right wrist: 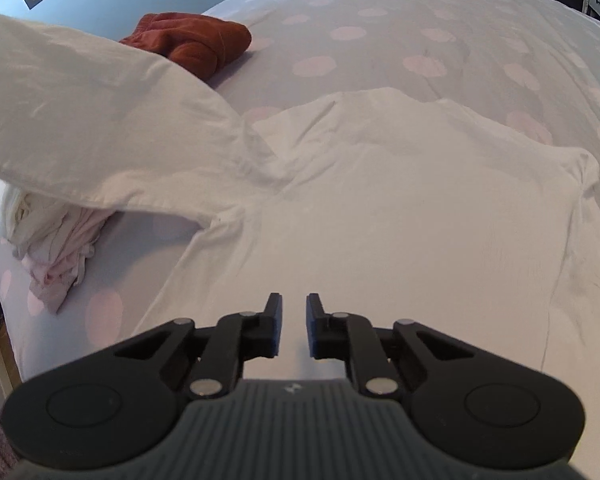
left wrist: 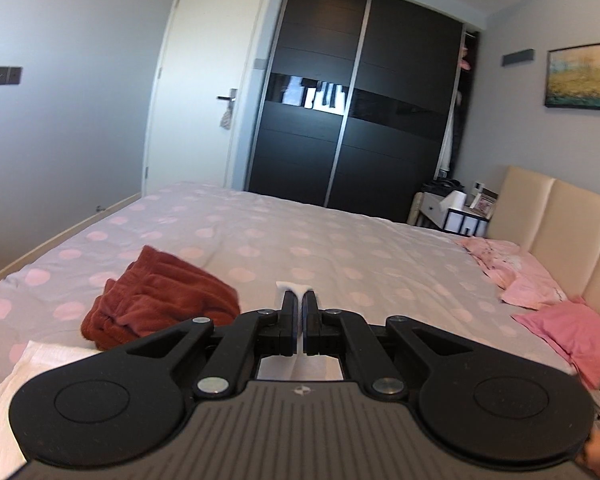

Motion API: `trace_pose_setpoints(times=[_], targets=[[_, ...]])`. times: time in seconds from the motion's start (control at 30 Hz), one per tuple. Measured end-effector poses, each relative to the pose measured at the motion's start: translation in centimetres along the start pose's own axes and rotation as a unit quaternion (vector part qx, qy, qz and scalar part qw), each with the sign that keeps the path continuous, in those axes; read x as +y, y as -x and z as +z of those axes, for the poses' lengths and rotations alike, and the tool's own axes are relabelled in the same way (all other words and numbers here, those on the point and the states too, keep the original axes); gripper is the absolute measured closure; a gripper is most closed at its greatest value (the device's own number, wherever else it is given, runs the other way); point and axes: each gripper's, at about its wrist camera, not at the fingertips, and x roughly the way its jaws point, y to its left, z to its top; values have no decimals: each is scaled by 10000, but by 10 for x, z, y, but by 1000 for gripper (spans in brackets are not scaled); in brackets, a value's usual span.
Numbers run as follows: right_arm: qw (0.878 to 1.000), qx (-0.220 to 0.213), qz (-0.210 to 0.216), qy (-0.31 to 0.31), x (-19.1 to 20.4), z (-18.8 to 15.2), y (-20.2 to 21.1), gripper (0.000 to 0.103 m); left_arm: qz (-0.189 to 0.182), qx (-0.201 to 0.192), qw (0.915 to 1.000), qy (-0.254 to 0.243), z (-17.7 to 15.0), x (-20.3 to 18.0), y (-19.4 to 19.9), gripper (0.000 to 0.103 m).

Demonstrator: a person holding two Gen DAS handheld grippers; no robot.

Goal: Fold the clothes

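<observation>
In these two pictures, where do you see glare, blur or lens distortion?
Left wrist view: the fisheye bends the door and wardrobe, and a glossy band on the wardrobe reflects bright light; the red garment has a smeared edge. Right wrist view: the bed bulges like a dome, and the lifted sleeve of the white shirt looks soft and casts a shadow.

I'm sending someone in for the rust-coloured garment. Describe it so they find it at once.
Start at the bed with the pink-dotted cover and look to the side nearest the white door. The rust-red garment lies there in a loose, crumpled heap, just beyond the white shirt. It is the only dark, plush-looking piece; the clothes near it are white or pale pink.
</observation>
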Motion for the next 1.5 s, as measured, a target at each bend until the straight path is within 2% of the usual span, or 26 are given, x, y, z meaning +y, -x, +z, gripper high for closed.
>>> trace_pose_setpoints(times=[0.13,0.27,0.4,0.5,0.6,0.7,0.8,0.93,1.0,1.13,1.23,1.3,1.4,1.43,1.5], targets=[[9998,-70,61,182,8,26,-25,88,-174,48,9994,-300,-9,-12,6,103],[9967,117,35,800,29,44,-69,89,-463,95,9976,-509,-19,-14,12,103],[9958,268,106,867,36,51,-104,89,-964,53,9934,-618,-26,-12,26,103],[9956,337,63,877,37,51,-121,89,-1450,55,9869,-699,-33,-16,42,103],[9963,287,142,794,32,52,-120,89,-2226,166,9717,-779,-40,-23,55,103],[9981,275,206,516,19,54,-105,87,-2795,430,9534,-1055,-51,-40,66,103],[9991,152,63,384,2,49,-76,85,-3268,829,9289,-1532,-69,-66,76,103],[9999,55,-36,90,-19,26,-28,84,-3857,1474,8875,-2045,-103,-103,85,103],[9998,72,42,-199,-29,9,-5,83,-3917,1766,8749,-2234,-122,-121,87,103],[9991,12,-100,-413,-27,-33,35,81,-3928,2272,8584,-2393,-157,-143,85,103],[9989,-42,-279,-383,-21,-63,54,80,-3755,2603,8516,-2568,-183,-153,80,103],[9987,-33,-326,-398,-18,-84,63,79,-3723,2851,8480,-2469,-199,-159,74,103],[9983,-5,-244,-529,-10,-117,71,79,-3647,3123,8420,-2460,-222,-169,66,101],[9981,3,-189,-582,-8,-127,73,78,-3622,3219,8386,-2487,-230,-172,64,100],[9981,8,-152,-597,-1,-148,79,68,-3633,3355,8339,-2451,-243,-175,62,91]])
